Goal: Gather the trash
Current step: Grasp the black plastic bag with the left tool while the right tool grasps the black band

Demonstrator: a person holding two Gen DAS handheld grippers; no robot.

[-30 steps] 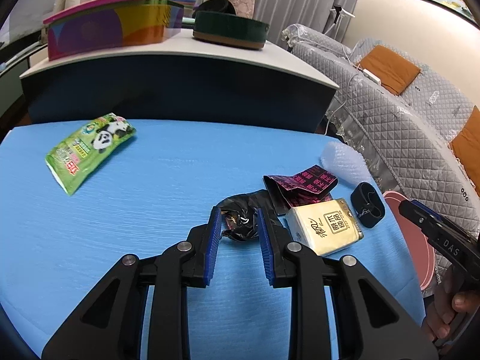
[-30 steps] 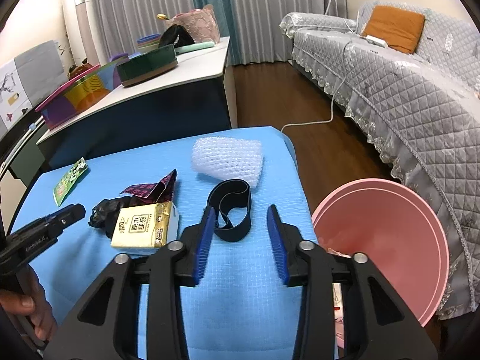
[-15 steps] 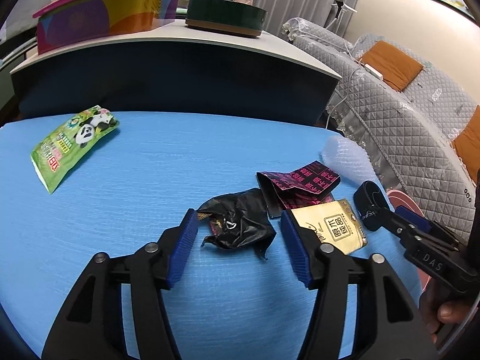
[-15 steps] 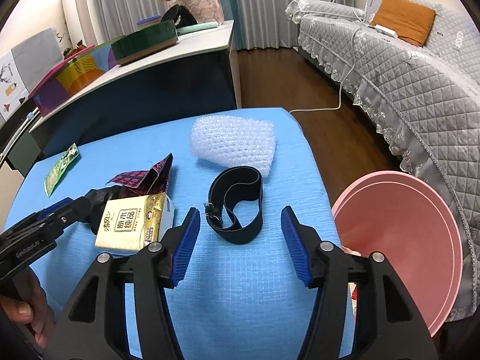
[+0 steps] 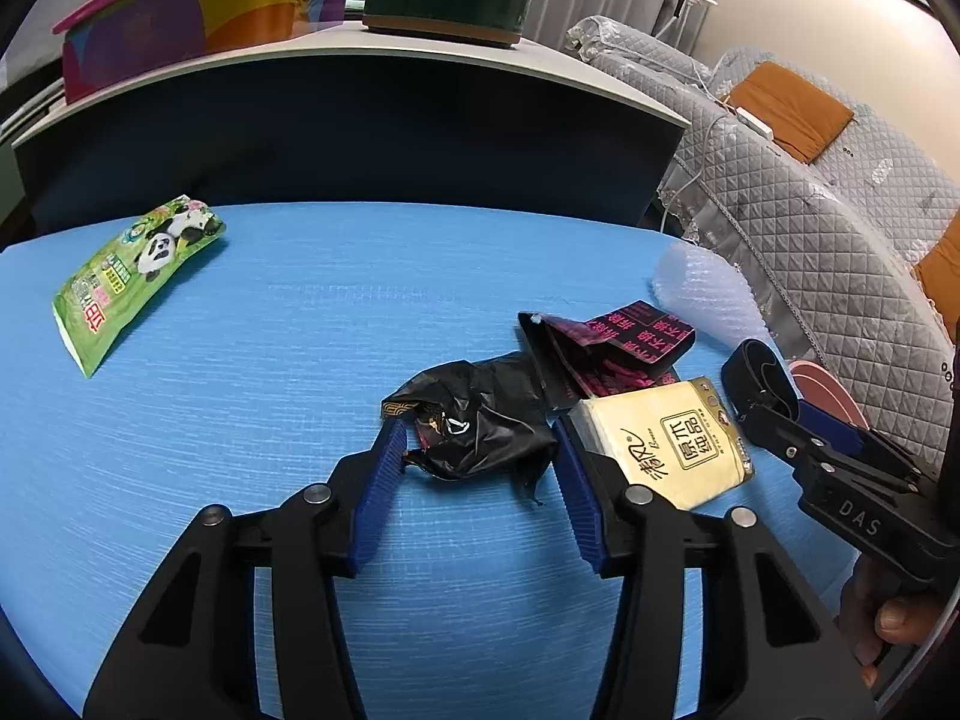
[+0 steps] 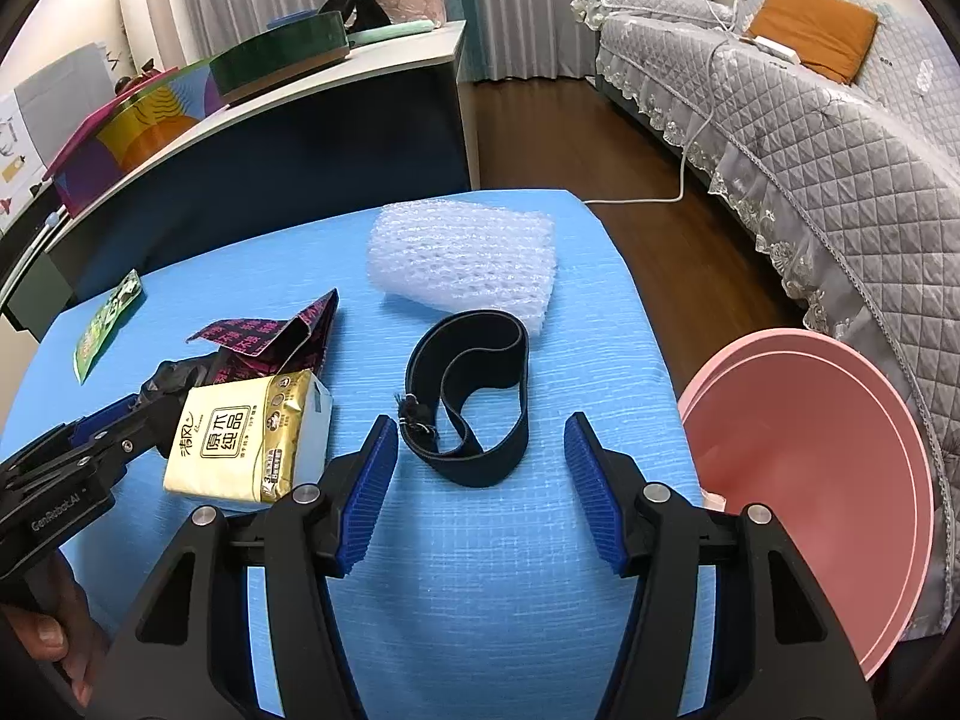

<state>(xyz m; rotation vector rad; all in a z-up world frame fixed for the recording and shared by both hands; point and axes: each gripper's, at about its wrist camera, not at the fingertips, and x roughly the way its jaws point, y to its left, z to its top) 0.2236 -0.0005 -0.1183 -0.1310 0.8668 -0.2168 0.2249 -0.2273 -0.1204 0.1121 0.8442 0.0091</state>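
On the blue table lie a crumpled black wrapper (image 5: 480,420), a dark pink-printed packet (image 5: 606,348), a yellow tissue pack (image 5: 666,444), a black elastic band (image 6: 468,396), bubble wrap (image 6: 462,258) and a green panda packet (image 5: 132,276). My left gripper (image 5: 477,462) is open, its pads on either side of the black wrapper. My right gripper (image 6: 480,462) is open just short of the black band. A pink bin (image 6: 822,462) stands off the table's right edge.
A dark counter (image 5: 360,120) behind the table carries a colourful box (image 5: 198,24) and a green round tin (image 5: 444,0). A grey quilted sofa (image 6: 810,120) runs along the right, with a white cable (image 6: 678,186) on the wood floor.
My left gripper opened from a near-shut grip on the black wrapper and now brackets it wide. My right gripper also opened wider and moved closer to the black band.
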